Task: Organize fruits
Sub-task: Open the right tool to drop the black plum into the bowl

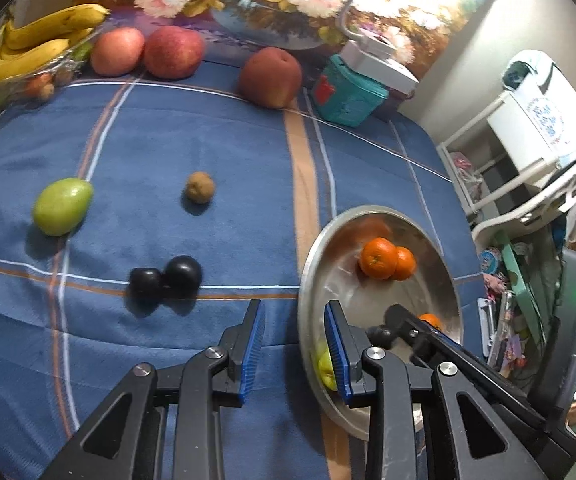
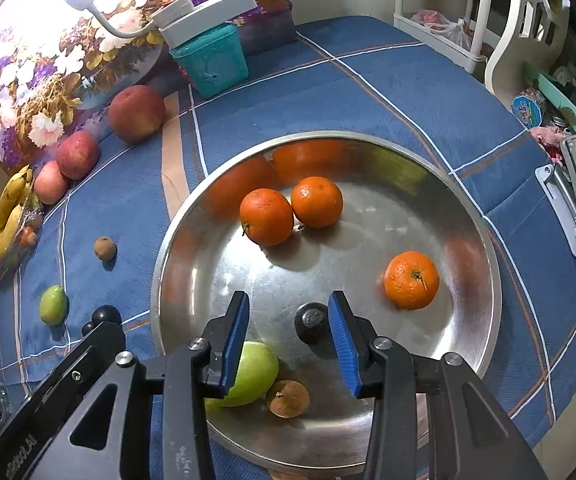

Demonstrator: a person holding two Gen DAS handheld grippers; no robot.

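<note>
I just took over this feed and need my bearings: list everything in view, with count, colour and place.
Metal dish: 1, silver, on the blue cloth
Oranges: 3, orange, in the dish
Green fruit: 1, in the dish, near edge
Brown fruit: 1, in the dish, beside the green one
Dark plum: 1, black, in the dish between the right gripper's pads
Dark plums on cloth: 2, black, left of the dish
Green fruit on cloth: 1
Small brown fruit on cloth: 1
Apples: 3, red, at the back
Bananas: a bunch, yellow, back left
Teal tub: 1, at the back
Left gripper: open, empty
Right gripper: open
</note>
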